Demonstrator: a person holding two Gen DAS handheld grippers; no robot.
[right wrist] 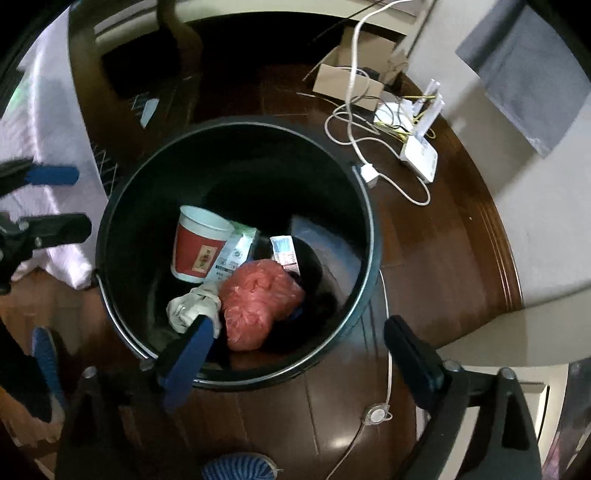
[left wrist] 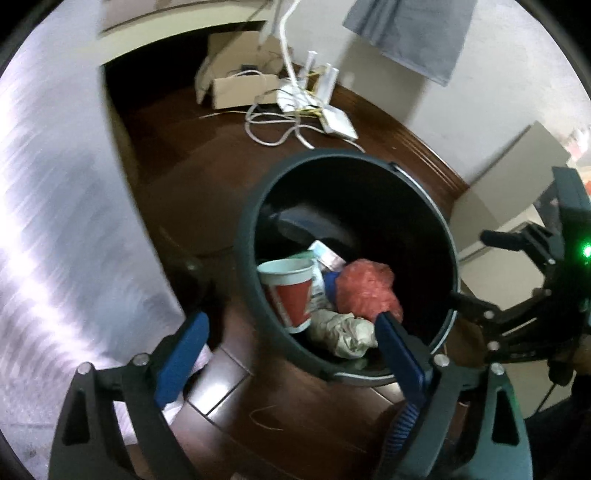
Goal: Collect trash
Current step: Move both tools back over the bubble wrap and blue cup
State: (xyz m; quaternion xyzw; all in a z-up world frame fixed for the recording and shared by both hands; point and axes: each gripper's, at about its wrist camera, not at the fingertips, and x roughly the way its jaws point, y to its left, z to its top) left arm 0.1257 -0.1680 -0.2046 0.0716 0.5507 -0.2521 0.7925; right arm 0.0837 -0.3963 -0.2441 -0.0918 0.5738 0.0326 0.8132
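A dark round trash bin stands on the brown wooden floor. Inside lie a red and white paper cup, a crumpled red plastic bag, a crumpled white paper wad and small printed packets. My left gripper is open and empty above the bin's near rim. My right gripper is open and empty above the bin's near rim; it also shows at the right edge of the left wrist view.
A white router with tangled white cables and an open cardboard box lie on the floor beyond the bin. White bedding is at the left. A wall and grey cloth are at the right.
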